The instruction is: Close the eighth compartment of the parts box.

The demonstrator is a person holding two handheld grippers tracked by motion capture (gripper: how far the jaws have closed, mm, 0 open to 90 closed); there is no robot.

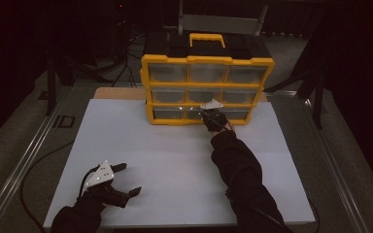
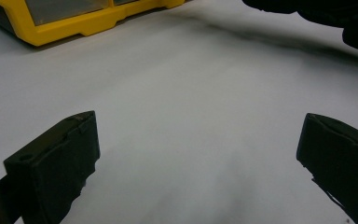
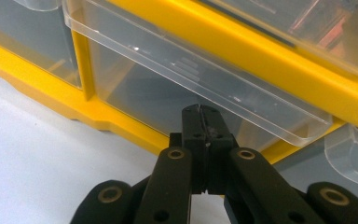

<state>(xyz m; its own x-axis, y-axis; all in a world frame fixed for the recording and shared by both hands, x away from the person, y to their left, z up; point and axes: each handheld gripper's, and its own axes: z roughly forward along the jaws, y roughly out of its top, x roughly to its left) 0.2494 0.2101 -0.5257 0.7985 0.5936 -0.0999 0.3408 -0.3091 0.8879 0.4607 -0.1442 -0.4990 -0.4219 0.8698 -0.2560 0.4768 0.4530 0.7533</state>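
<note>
Overhead, dark room; white tabletop (image 1: 141, 145) bears yellow organizer (image 1: 207, 90); right gripper (image 1: 207, 115) closed, left gripper (image 1: 128, 180) spread.

Yellow-framed organizer (image 1: 207, 91) with clear drawers (image 3: 200, 74), white board (image 1: 175, 165), black fingers (image 3: 200, 140), seemingly black sleeves (image 1: 243, 174).

The organizer (image 1: 207, 90) has a glossy yellow plastic frame and a matt black plastic top. Its drawers (image 3: 205, 88) are clear, smooth plastic that catches small glints of light. The counter (image 1: 175, 160) carries a smooth, matt white sheet, with a strip of bare wood at its far edge. The right tongs (image 3: 200, 122) look like matt black plastic with brass-coloured rivets; the left tongs (image 2: 198, 154) are matt black too, slightly rough at the edges.
</note>
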